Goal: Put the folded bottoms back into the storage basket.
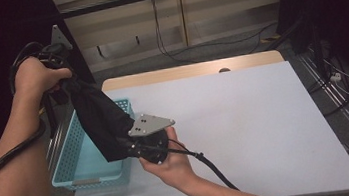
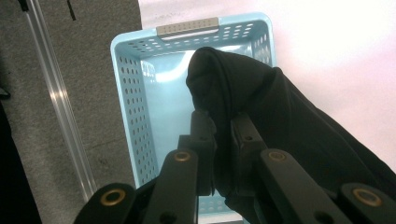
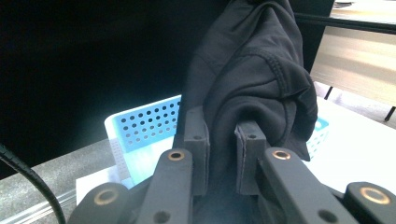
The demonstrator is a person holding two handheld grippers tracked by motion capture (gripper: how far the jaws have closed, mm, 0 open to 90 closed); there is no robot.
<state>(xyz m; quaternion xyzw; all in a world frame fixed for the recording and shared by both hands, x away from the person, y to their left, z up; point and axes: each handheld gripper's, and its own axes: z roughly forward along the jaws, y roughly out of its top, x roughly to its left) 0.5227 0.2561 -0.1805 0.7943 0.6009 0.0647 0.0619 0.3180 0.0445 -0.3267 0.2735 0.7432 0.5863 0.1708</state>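
Note:
A black garment [image 1: 98,120] hangs stretched between my two grippers above a light blue perforated basket [image 1: 71,158]. My left gripper [image 1: 65,82], raised high at the left, is shut on the garment's upper end; in its own view the cloth [image 2: 261,107] bunches between the jaws over the basket [image 2: 135,112]. My right gripper [image 1: 131,148], lower and near the basket's right rim, is shut on the garment's lower end. In the right gripper view the dark fabric [image 3: 252,84] rises from between the jaws, with the basket [image 3: 144,123] behind it.
The basket stands at the left edge of a white sheet [image 1: 246,124] that covers the wooden table [image 1: 194,69]. Grey floor with a metal rail [image 2: 60,102] lies left of the basket. Cables [image 1: 216,42] run over the floor beyond the table.

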